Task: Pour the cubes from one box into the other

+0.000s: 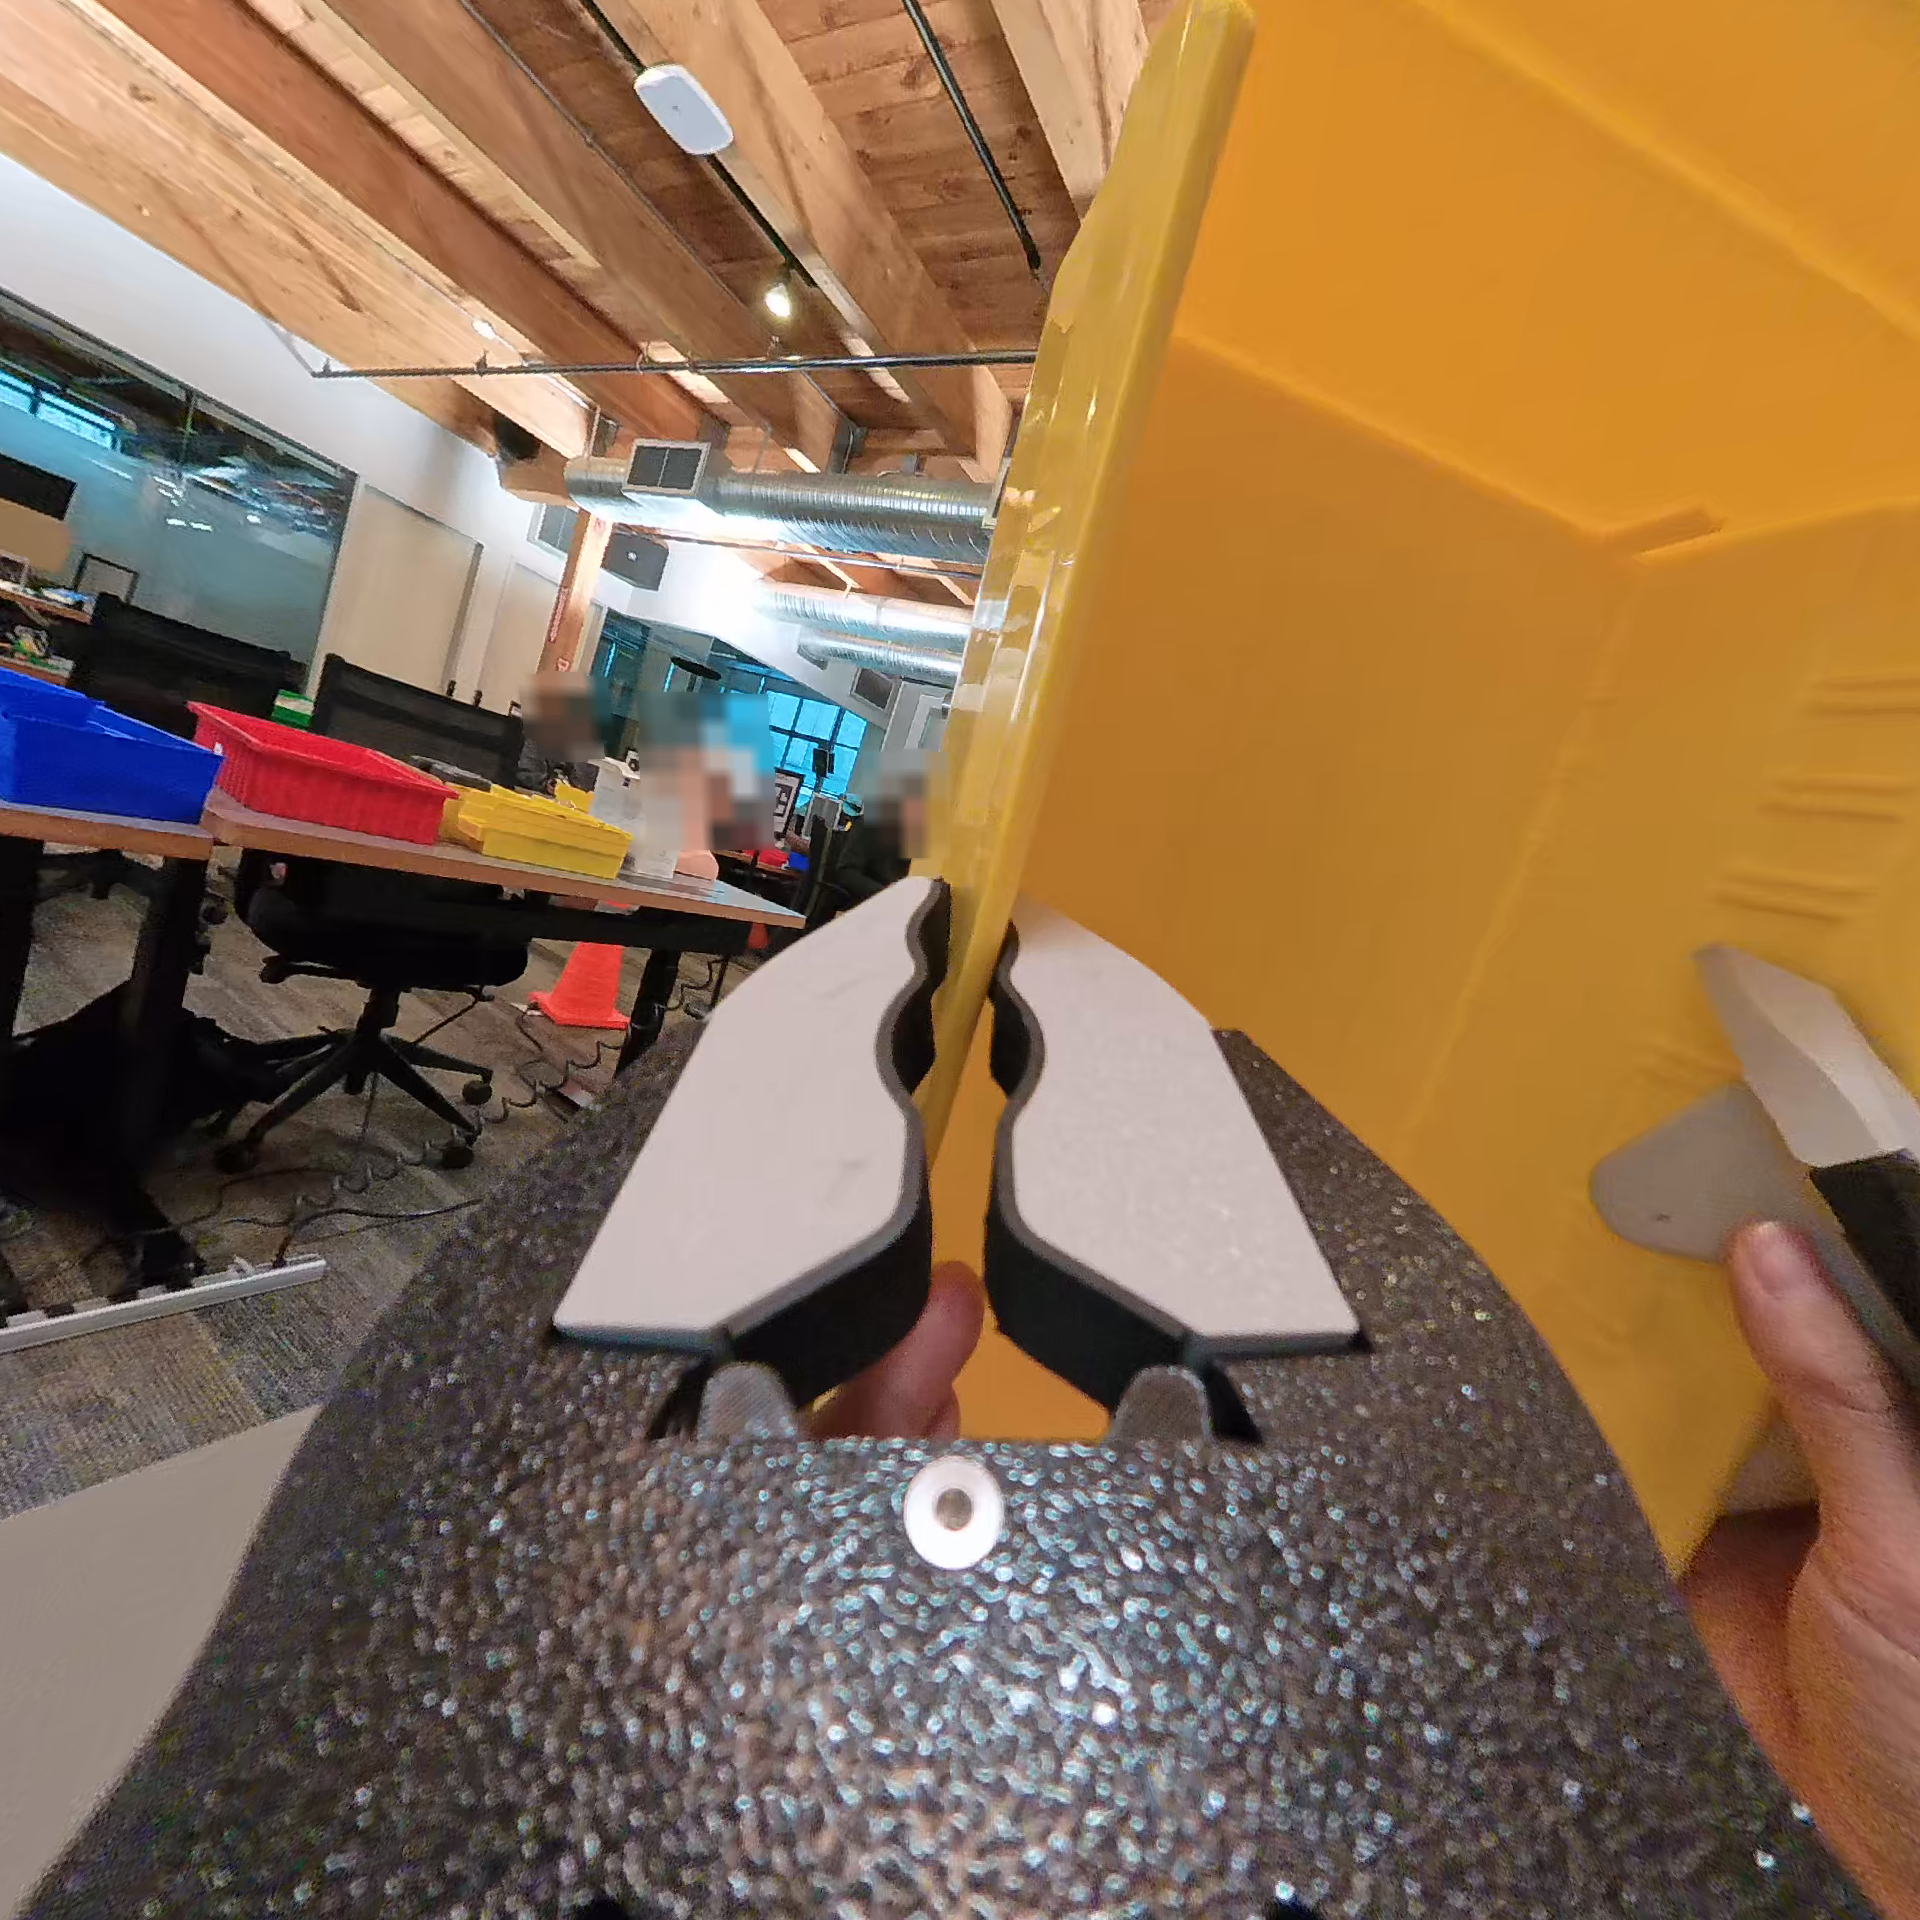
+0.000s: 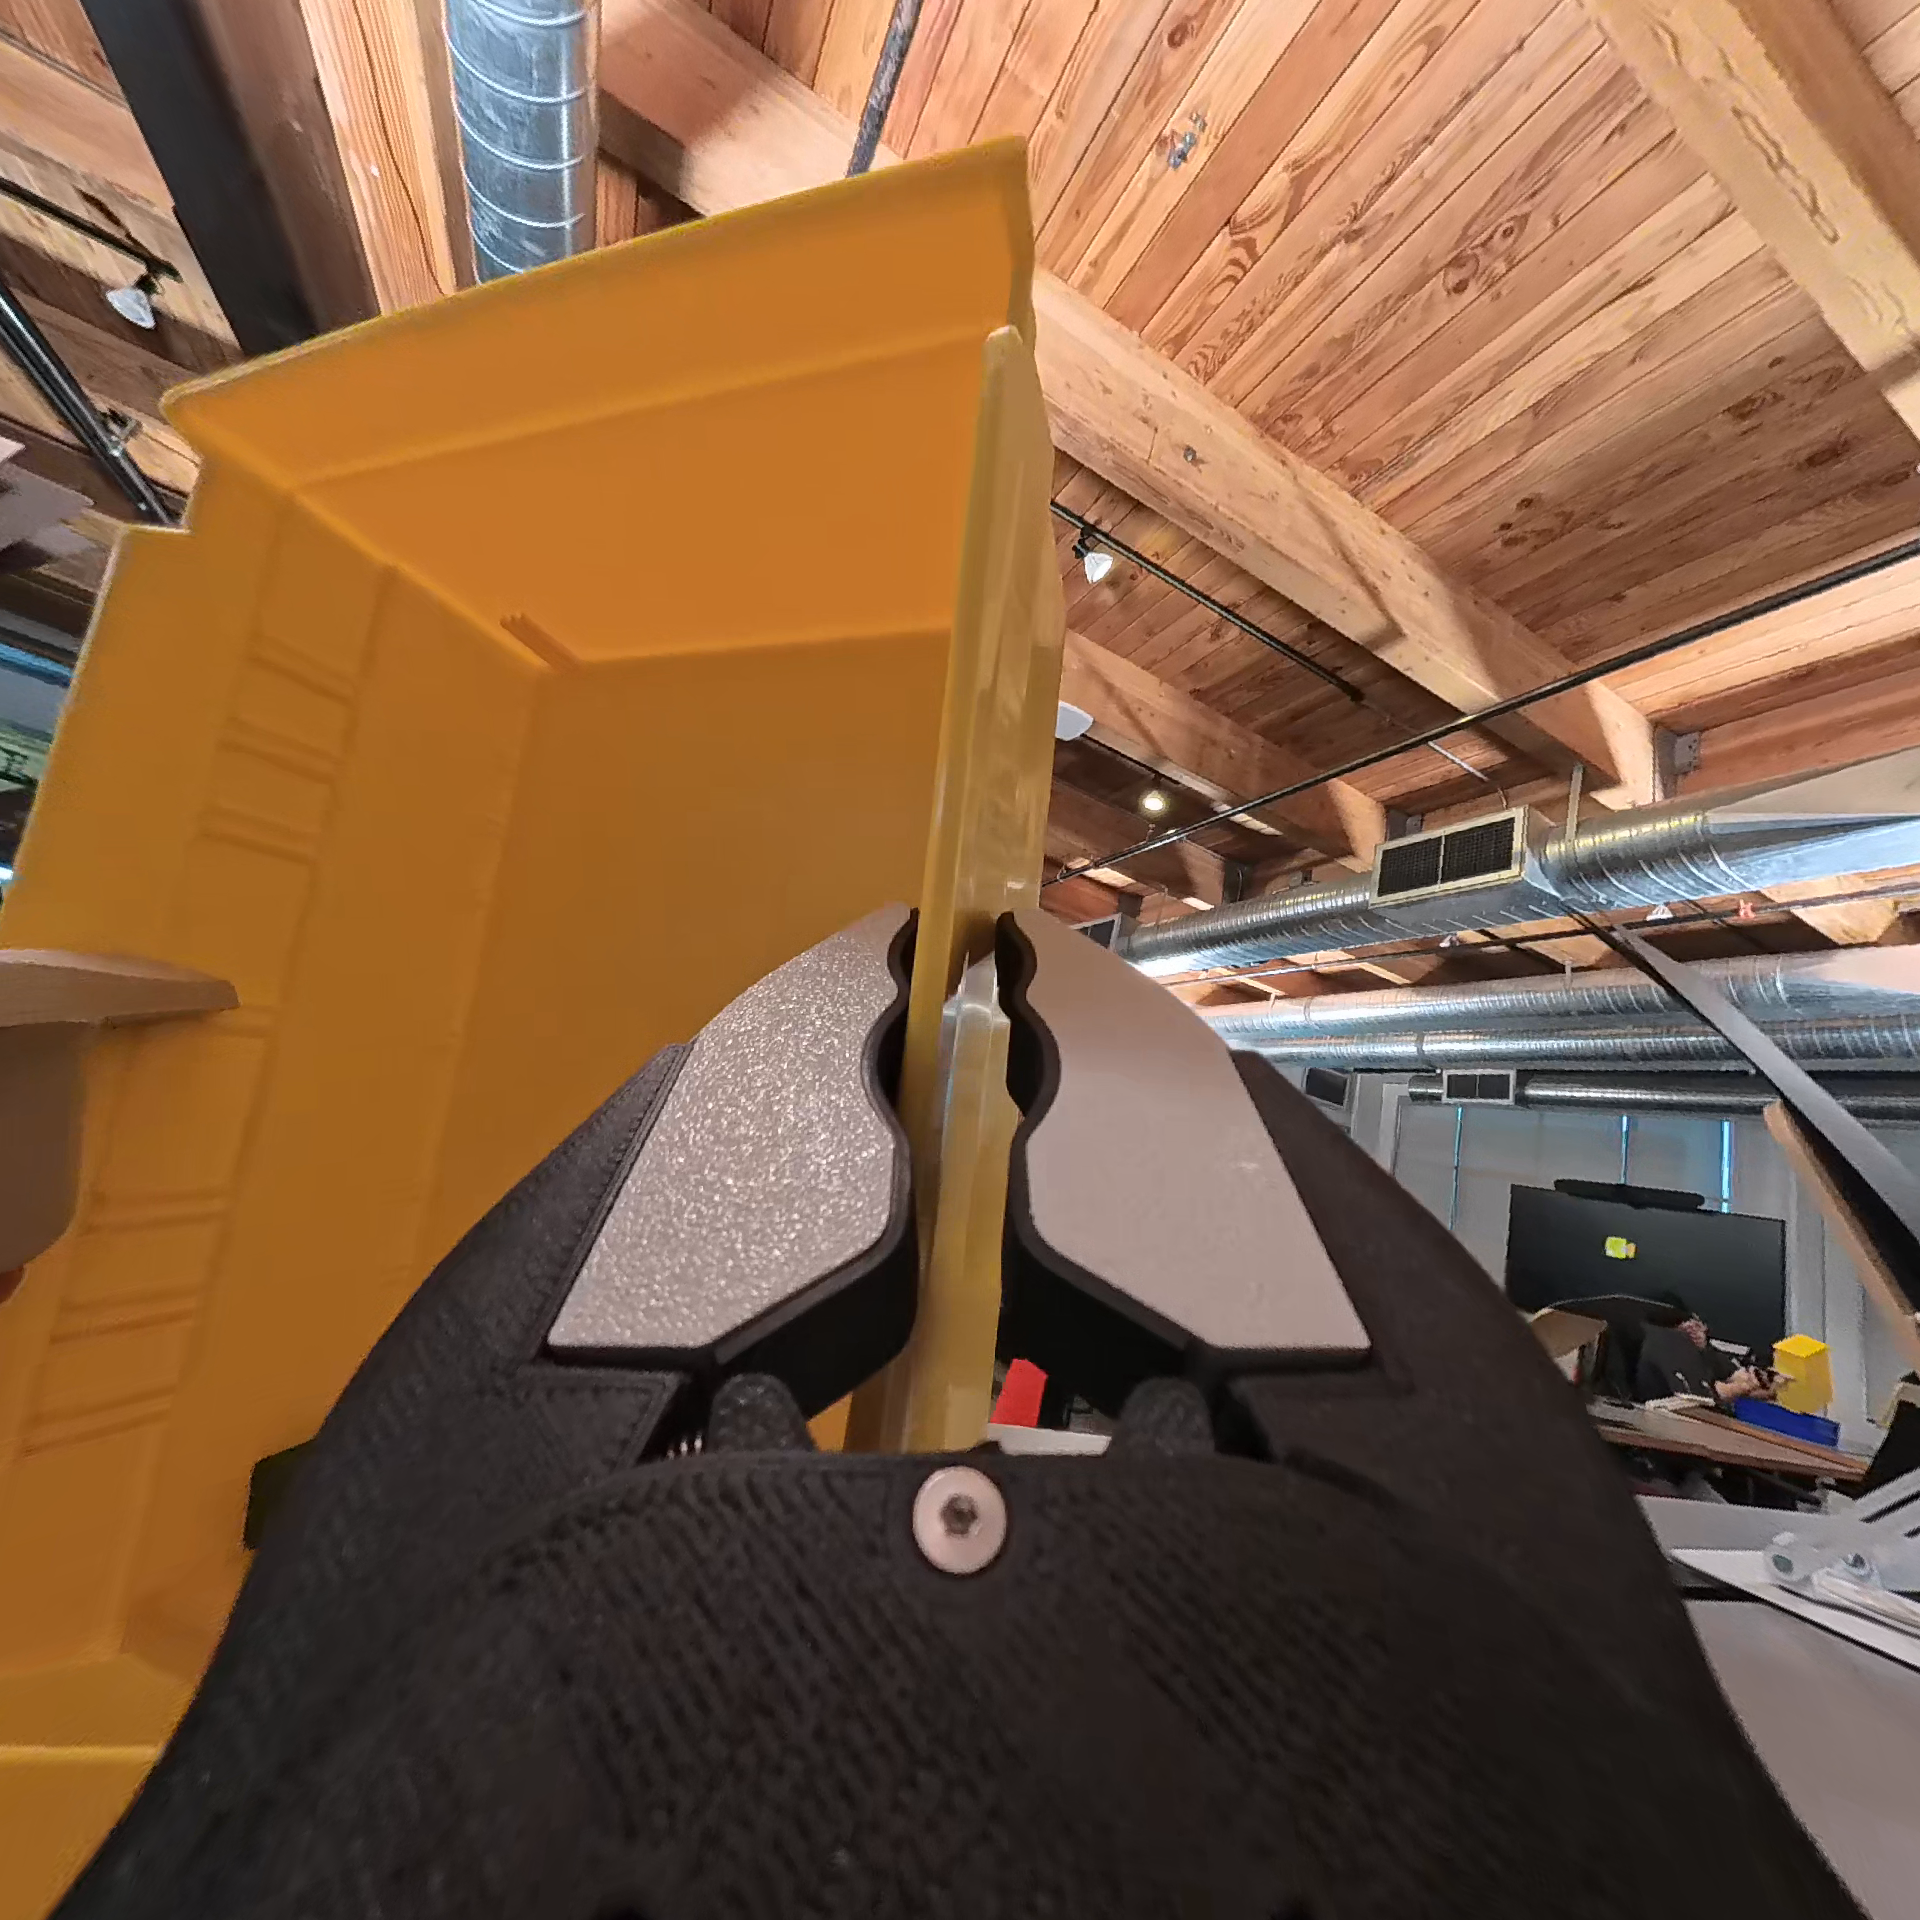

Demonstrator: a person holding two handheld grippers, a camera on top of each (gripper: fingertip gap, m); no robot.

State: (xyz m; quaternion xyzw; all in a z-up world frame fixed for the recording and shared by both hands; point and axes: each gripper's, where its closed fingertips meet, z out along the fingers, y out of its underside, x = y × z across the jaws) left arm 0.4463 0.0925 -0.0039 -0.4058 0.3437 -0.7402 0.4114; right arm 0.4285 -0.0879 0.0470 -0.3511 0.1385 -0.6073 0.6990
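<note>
A yellow box [image 1: 1351,727] is held up in the air, tipped so its open inside faces both cameras. My left gripper [image 1: 971,935] is shut on its left wall. My right gripper [image 2: 956,945] is shut on its right wall [image 2: 977,727]. The box inside [image 2: 623,831] looks empty; no cubes show in either view. The right gripper's finger [image 1: 1787,1039] and a hand [image 1: 1829,1507] show at the right edge of the left wrist view. The other box is not in view.
Behind, tables hold a blue bin [image 1: 94,758], a red bin [image 1: 322,774] and yellow trays [image 1: 540,831]. An office chair [image 1: 374,997] and an orange cone [image 1: 587,982] stand on the floor. Wooden ceiling beams and metal ducts [image 2: 1558,894] are overhead.
</note>
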